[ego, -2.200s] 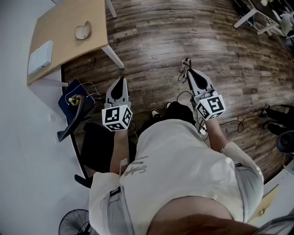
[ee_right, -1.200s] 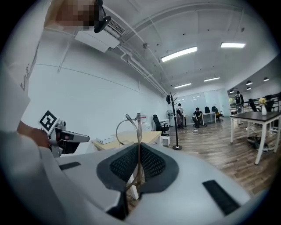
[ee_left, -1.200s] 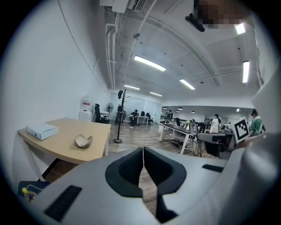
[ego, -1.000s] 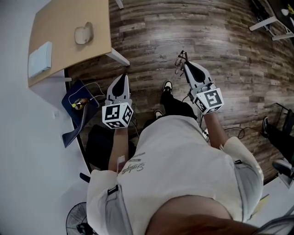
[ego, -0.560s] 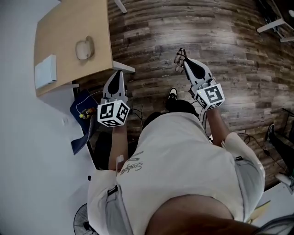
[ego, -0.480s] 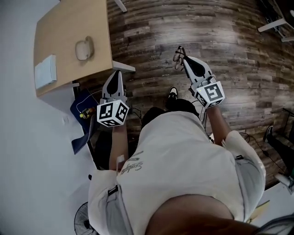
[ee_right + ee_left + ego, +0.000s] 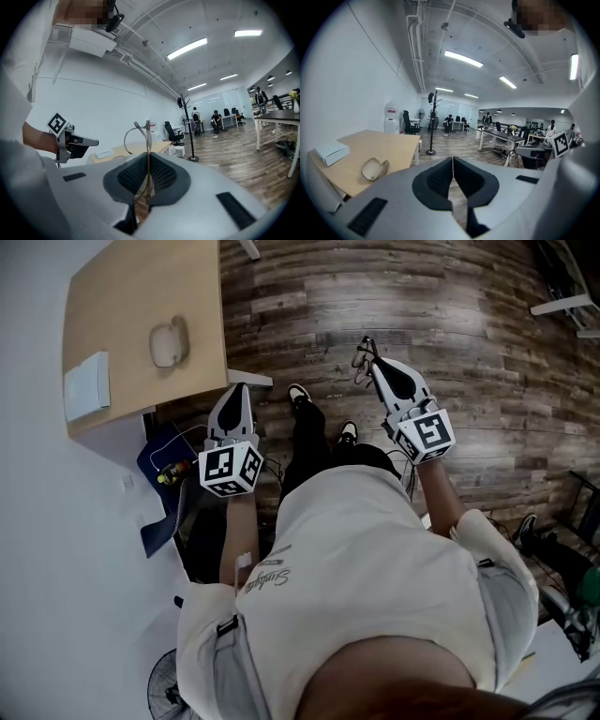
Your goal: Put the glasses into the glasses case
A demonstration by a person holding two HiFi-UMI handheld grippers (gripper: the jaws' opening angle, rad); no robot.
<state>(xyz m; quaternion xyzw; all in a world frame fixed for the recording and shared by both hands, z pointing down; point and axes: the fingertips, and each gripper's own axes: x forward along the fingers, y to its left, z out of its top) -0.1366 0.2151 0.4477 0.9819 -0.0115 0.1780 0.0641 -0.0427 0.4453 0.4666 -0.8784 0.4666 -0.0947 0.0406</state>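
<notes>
Left gripper [image 7: 241,394]: held forward off the corner of the table [image 7: 131,296], jaws pressed together, nothing between them. Right gripper [image 7: 373,362]: forearm extended over the wood floor [image 7: 450,324], jaws clamped on the glasses [image 7: 147,133], whose frame stands up past the tips. Glasses case [image 7: 169,341]: on the table beside a white box [image 7: 86,385], well apart from both grippers.
</notes>
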